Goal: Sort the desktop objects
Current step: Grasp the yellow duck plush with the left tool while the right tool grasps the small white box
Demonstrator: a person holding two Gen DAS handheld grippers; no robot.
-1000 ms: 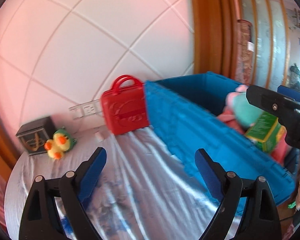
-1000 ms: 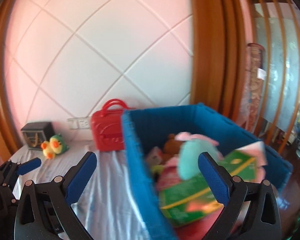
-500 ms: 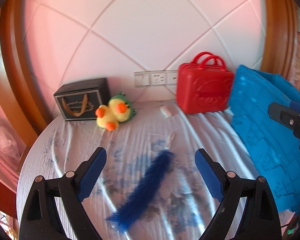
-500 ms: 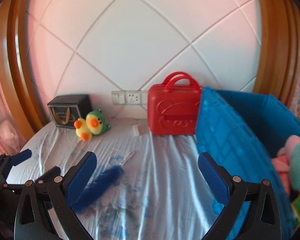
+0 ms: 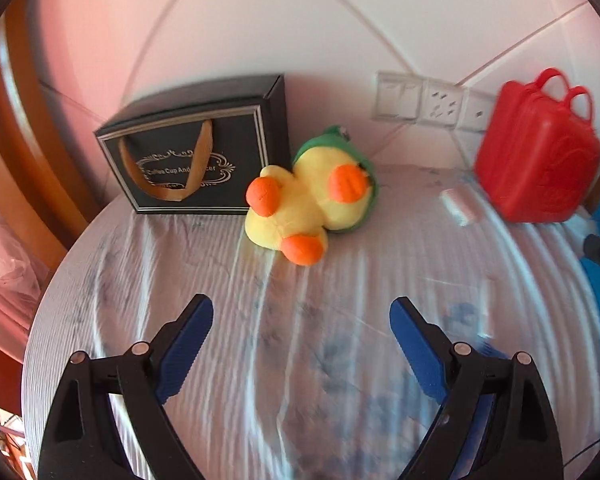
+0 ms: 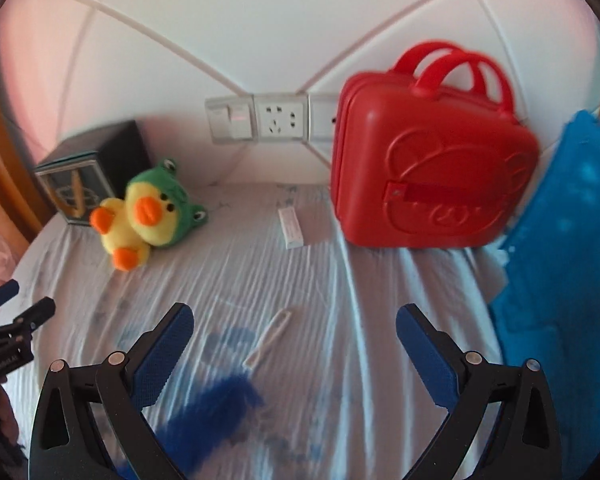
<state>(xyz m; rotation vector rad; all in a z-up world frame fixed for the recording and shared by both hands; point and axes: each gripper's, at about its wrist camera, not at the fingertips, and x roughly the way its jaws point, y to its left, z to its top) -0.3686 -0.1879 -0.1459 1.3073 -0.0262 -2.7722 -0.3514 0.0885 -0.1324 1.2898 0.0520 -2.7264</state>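
The left gripper (image 5: 301, 316) stood spread wide with nothing between its blue pads; the right gripper (image 6: 294, 328) was also spread and empty, above the pale wrinkled tablecloth (image 6: 340, 288). A second before, both cameras looked at the blue bin (image 6: 560, 240) with its toys inside; now they pointed lower at the table, and the bin was only a strip at 3 o'clock in the right view.

The plush duck (image 5: 308, 200) in a green hood lay at 12 o'clock from the left gripper, touching the black gift box (image 5: 192, 160) at 10 o'clock; the red case (image 5: 536, 156) stood at 2 o'clock by the wall.

Only the right view showed clearly the blue feather brush (image 6: 220, 400) with its white handle, near the left pad, and a small white packet (image 6: 290, 228) at 12 o'clock; there the left gripper appeared at 9 o'clock.
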